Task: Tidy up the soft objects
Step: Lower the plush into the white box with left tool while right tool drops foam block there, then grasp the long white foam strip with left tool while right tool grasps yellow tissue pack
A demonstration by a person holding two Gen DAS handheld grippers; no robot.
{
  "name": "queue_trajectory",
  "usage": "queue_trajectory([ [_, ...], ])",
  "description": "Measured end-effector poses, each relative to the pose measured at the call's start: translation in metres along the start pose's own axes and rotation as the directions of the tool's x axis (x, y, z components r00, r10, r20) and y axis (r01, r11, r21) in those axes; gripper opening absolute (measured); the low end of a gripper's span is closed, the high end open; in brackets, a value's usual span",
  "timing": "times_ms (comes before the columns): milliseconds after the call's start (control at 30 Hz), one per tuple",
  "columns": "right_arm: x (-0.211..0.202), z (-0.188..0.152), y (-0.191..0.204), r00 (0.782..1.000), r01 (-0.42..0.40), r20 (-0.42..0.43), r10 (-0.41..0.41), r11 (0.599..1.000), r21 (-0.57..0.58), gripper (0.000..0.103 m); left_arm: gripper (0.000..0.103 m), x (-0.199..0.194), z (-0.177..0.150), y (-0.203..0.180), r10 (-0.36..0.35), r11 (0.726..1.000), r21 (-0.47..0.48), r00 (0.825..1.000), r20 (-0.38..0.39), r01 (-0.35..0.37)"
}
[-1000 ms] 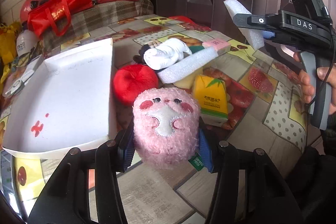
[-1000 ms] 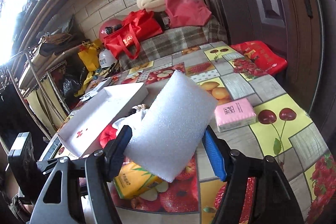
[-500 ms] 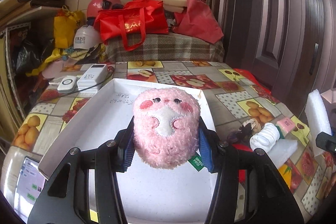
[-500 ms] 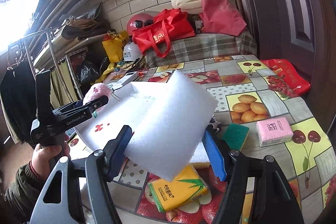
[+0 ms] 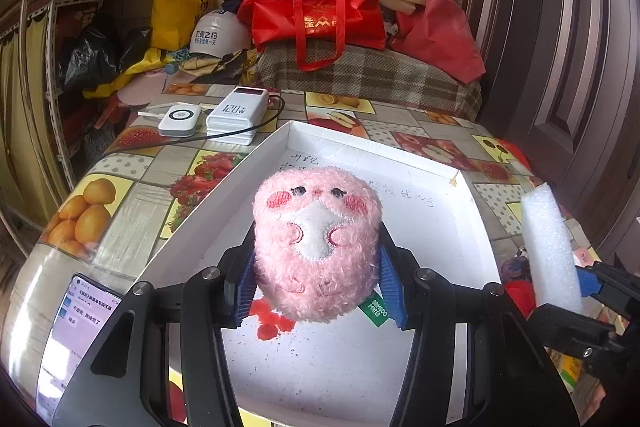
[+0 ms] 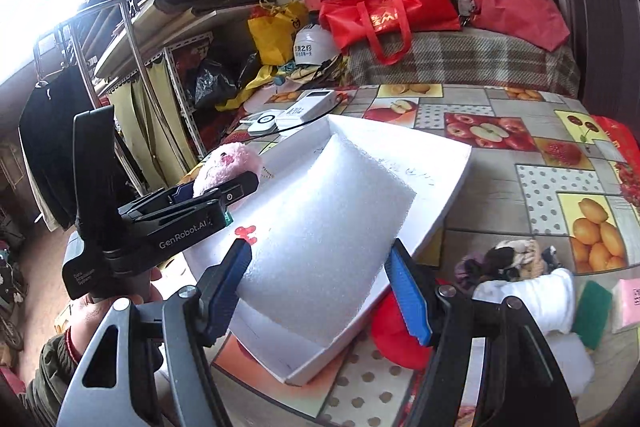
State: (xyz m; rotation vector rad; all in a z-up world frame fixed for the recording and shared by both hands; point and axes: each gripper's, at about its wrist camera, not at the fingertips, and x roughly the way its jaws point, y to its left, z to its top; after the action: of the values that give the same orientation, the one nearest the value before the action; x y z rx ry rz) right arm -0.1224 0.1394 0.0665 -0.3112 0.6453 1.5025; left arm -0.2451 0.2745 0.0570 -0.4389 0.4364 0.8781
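My left gripper (image 5: 316, 283) is shut on a pink plush toy (image 5: 316, 243) and holds it above the white shallow box (image 5: 460, 219). The toy also shows in the right wrist view (image 6: 224, 167), over the box's left side. My right gripper (image 6: 320, 291) is shut on a white foam block (image 6: 332, 227) and holds it over the white box (image 6: 448, 195). The foam block shows at the right edge of the left wrist view (image 5: 548, 247). A red yarn ball (image 6: 392, 335), a rolled white cloth (image 6: 528, 299) and a second foam piece (image 6: 572, 359) lie on the table right of the box.
Two white power banks (image 5: 236, 115) with a cable lie beyond the box. A phone (image 5: 76, 323) lies at the table's near left edge. A green scouring pad (image 6: 596, 311) and pink tissue pack (image 6: 628, 303) lie at the right. Bags and helmets (image 5: 316, 15) fill the back.
Both grippers have swung left from the pile of objects to over the white box, each carrying its object. The right gripper has come closer to the box.
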Motion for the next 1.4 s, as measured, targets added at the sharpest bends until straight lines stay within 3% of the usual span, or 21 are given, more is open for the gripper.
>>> queue_trajectory([
  [133,0.029,-0.004,0.007,0.999,0.010,-0.050,-0.010,1.000,0.002,0.068,0.052,0.006,-0.001,0.004,0.025,1.000,-0.017,0.999,-0.021,-0.025],
  [300,0.043,-0.008,0.011,0.997,0.036,-0.063,-0.036,0.999,0.000,0.070,0.054,0.000,0.001,0.008,0.062,0.998,-0.035,0.998,0.014,-0.061],
  [367,0.046,-0.009,0.015,0.997,0.053,-0.060,-0.053,0.999,-0.010,0.080,0.060,-0.003,0.001,0.008,0.089,0.996,-0.030,0.996,0.032,-0.088],
  [400,0.045,-0.010,0.015,0.996,0.062,-0.056,-0.063,0.998,-0.013,0.088,0.065,-0.004,0.001,0.007,0.109,0.994,-0.023,0.993,0.040,-0.108],
  [467,0.043,-0.011,0.016,0.996,0.078,-0.042,-0.078,0.997,-0.017,0.100,0.095,-0.006,0.001,0.005,0.144,0.990,-0.006,0.987,0.064,-0.144],
  [533,0.040,-0.012,0.017,0.995,0.091,-0.027,-0.092,0.996,-0.025,0.103,0.103,-0.010,0.000,0.003,0.174,0.984,0.012,0.980,0.094,-0.176],
  [633,0.038,-0.012,0.021,0.994,0.109,-0.014,-0.109,0.993,-0.037,0.103,0.103,-0.013,-0.001,0.001,0.194,0.980,0.027,0.973,0.122,-0.199],
  [967,0.025,-0.017,0.026,0.992,0.125,0.030,-0.124,0.991,-0.046,0.103,0.103,-0.012,-0.002,-0.002,0.191,0.980,0.033,0.974,0.124,-0.197],
  [1167,-0.005,-0.016,0.014,0.986,0.136,0.097,-0.134,0.990,-0.024,0.103,0.103,-0.014,-0.003,-0.006,0.151,0.987,0.037,0.980,0.130,-0.157],
  [1300,-0.048,-0.013,-0.016,0.968,0.174,0.177,-0.179,0.984,0.045,0.103,0.103,-0.024,-0.004,-0.017,0.005,0.998,0.063,0.990,0.144,-0.014],
  [1400,-0.082,-0.018,-0.052,0.953,0.194,0.212,-0.217,0.973,0.126,0.103,0.103,-0.030,-0.007,-0.038,-0.118,0.987,0.122,0.983,0.140,0.101],
])
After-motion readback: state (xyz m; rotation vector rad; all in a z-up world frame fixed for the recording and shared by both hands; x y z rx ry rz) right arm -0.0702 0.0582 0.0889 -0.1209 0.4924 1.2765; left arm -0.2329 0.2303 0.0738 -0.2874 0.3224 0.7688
